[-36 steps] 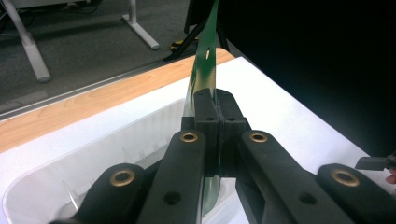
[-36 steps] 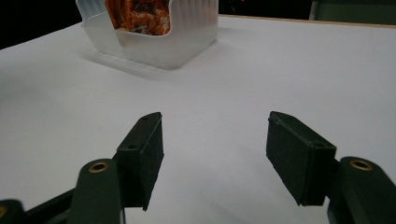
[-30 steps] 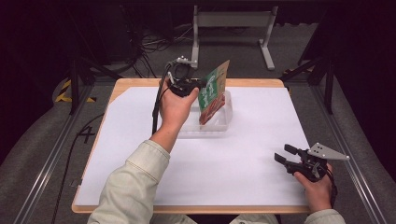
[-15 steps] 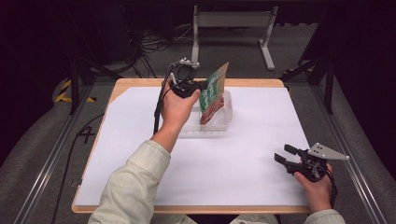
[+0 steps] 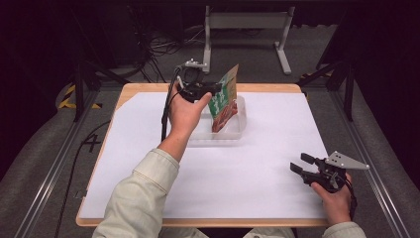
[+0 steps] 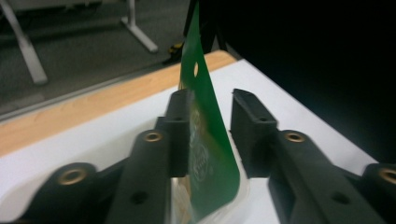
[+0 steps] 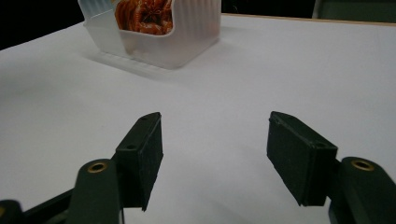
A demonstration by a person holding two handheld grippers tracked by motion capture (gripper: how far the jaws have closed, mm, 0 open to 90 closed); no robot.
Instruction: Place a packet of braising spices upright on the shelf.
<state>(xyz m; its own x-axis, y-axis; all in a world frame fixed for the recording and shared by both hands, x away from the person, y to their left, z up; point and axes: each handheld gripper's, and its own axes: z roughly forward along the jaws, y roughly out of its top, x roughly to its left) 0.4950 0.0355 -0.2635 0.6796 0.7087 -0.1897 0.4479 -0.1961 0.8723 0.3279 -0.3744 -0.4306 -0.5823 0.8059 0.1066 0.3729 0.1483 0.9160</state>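
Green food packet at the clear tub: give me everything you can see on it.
The green packet is a flat, glossy film pouch, green at the top with a small hang hole near its upper edge and a reddish-orange food picture lower down. It stands nearly upright, leaning a little, with its lower end inside the clear plastic tub on the white table cover. The left gripper has just been opening: the packet sits between its jaws, lying against one, with a gap to the other.

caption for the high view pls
Left gripper opening around a green snack packet standing in a clear plastic tub; right gripper idle.
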